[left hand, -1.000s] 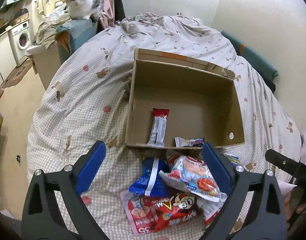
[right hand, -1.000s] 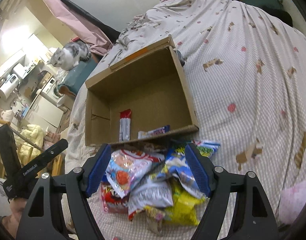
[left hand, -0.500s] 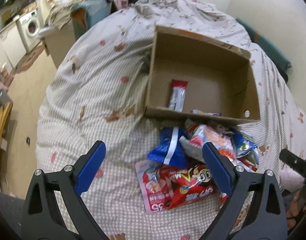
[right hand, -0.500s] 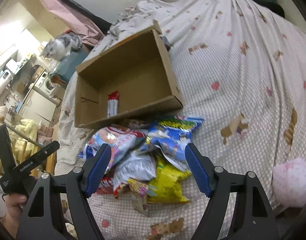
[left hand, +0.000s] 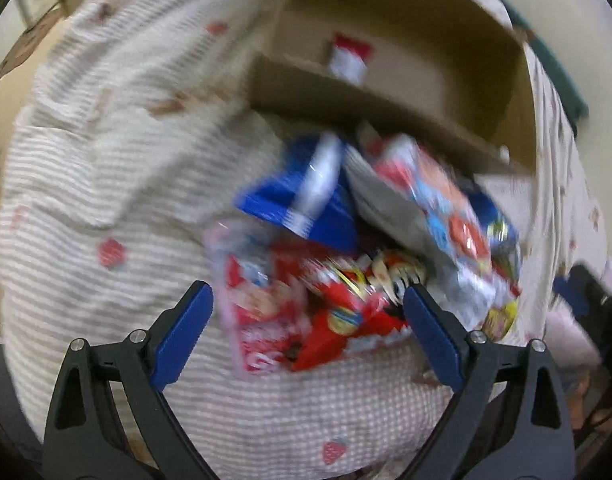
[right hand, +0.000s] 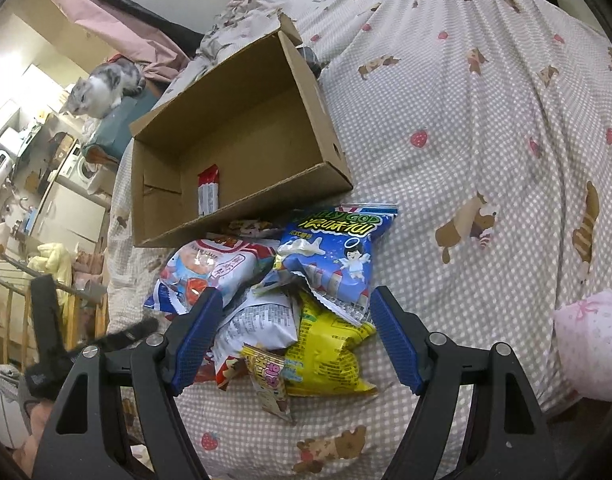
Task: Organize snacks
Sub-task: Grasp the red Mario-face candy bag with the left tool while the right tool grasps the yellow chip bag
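Both tools [left hand: 306,312] [right hand: 292,320] open, empty; cardboard box [right hand: 306,80] holds one red-white snack bar [right hand: 208,190].

- The left gripper [left hand: 307,312] has two black, triangular-framed arms with cut-out windows, each tipped with a blue ribbed pad.
- Round silver screw heads sit on the top of each arm, two per side.
- The right gripper [right hand: 294,324] is the same build: matte black skeleton frame, blue ridged pads [right hand: 393,344], silver screws at the joints.
- In the right wrist view the other gripper's black body bears small white lettering, too blurred to read.
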`<state>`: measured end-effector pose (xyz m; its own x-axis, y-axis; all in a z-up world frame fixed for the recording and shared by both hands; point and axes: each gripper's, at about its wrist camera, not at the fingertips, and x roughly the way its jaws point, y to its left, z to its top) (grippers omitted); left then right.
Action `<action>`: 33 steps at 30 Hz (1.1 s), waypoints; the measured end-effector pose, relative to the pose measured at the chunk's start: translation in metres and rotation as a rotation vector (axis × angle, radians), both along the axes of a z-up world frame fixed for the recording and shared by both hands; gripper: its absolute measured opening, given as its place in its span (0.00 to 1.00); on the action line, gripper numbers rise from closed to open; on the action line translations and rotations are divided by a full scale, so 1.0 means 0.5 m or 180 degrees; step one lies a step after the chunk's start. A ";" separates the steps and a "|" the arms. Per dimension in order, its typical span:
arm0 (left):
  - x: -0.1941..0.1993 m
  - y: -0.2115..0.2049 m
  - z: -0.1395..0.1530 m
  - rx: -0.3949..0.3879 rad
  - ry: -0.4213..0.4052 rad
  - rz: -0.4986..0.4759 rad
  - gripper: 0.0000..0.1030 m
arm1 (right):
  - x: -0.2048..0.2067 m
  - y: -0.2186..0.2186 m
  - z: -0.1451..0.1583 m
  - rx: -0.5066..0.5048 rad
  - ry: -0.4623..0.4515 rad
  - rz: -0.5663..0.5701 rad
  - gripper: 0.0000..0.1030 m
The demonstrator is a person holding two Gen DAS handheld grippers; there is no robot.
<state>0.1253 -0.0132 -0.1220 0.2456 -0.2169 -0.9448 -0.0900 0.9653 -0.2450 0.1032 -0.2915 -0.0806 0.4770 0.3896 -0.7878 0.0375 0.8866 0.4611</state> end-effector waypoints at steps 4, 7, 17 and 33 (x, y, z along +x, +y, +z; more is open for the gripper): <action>0.006 -0.060 -0.041 -0.0023 0.0149 -0.0178 0.84 | -0.002 -0.006 -0.004 -0.0028 0.0021 -0.0011 0.76; 0.014 -0.075 -0.062 -0.0001 0.0183 -0.0209 0.76 | -0.006 -0.021 -0.007 -0.0019 0.0040 -0.0069 0.76; 0.006 -0.088 -0.061 -0.0010 0.0132 -0.0297 0.41 | 0.004 -0.028 -0.064 -0.0035 0.0437 -0.0078 0.76; -0.064 -0.041 0.051 0.0176 -0.0069 -0.0580 0.37 | -0.027 -0.063 -0.104 0.0107 0.0732 -0.0267 0.76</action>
